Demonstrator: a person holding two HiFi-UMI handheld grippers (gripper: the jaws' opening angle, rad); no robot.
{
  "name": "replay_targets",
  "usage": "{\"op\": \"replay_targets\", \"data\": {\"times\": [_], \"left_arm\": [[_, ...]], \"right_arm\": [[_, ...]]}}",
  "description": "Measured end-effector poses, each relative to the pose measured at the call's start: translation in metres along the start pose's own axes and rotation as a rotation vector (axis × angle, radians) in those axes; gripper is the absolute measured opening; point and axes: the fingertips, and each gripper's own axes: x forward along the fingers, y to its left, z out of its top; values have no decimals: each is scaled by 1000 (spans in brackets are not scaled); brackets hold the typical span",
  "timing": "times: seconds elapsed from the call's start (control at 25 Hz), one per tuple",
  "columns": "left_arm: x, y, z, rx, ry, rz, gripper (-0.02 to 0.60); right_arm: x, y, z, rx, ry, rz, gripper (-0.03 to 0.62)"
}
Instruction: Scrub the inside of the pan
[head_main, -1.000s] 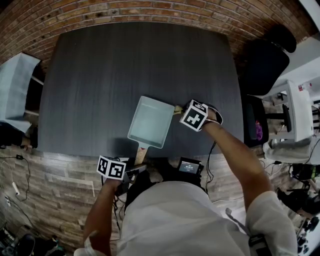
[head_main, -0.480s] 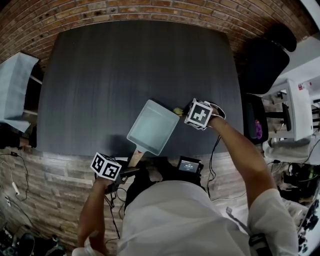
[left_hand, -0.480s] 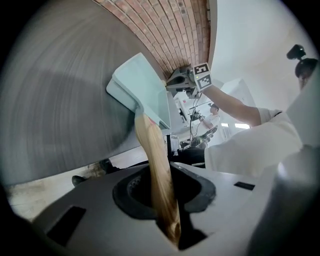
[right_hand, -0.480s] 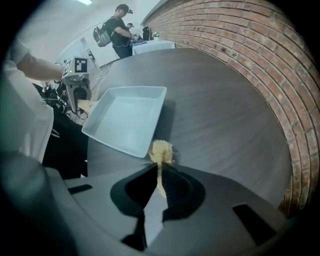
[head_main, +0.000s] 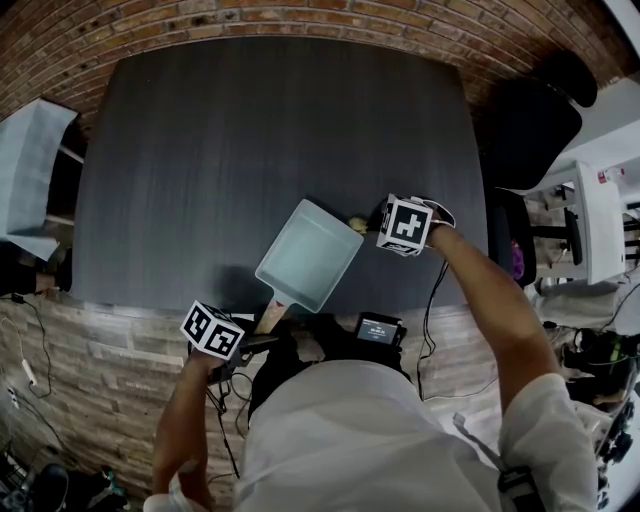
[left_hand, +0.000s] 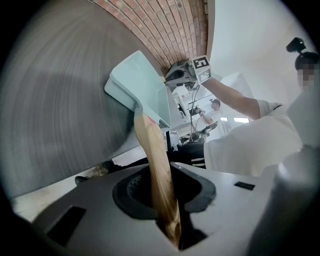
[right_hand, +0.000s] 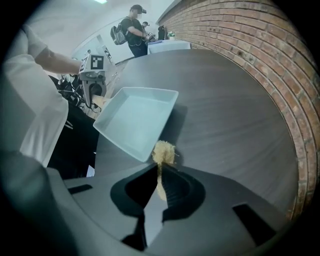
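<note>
The left hand-held gripper (left_hand: 167, 200) pinches the tapered, light wooden handle (left_hand: 152, 155). The right hand-held gripper (right_hand: 160, 182) is clamped on a fuzzy yellowish scrubber (right_hand: 163, 151). On the dark, fine-grained desk (head_main: 250, 130), the square, smooth, pale blue-green pan (head_main: 308, 255) is at the front edge, its handle jutting past that edge. The scrubber's tuft sits just beside the pan's outer rim.

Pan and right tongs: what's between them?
A fuzzy yellowish scrub pad, pinched in the right tongs, sits at the pale blue rectangular pan's near corner, seen in the right gripper view.
</note>
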Motion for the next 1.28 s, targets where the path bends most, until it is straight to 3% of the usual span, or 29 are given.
{"op": "replay_targets", "data": {"times": [0.48,1.28], "left_arm": [[-4,0,0,69,54,32,86],[0,0,-3,107,82,85,91]], "right_arm": [[1,-7,46,-85,-35,-9,32],[2,-28,98,-88,-106,-87,34]]}}
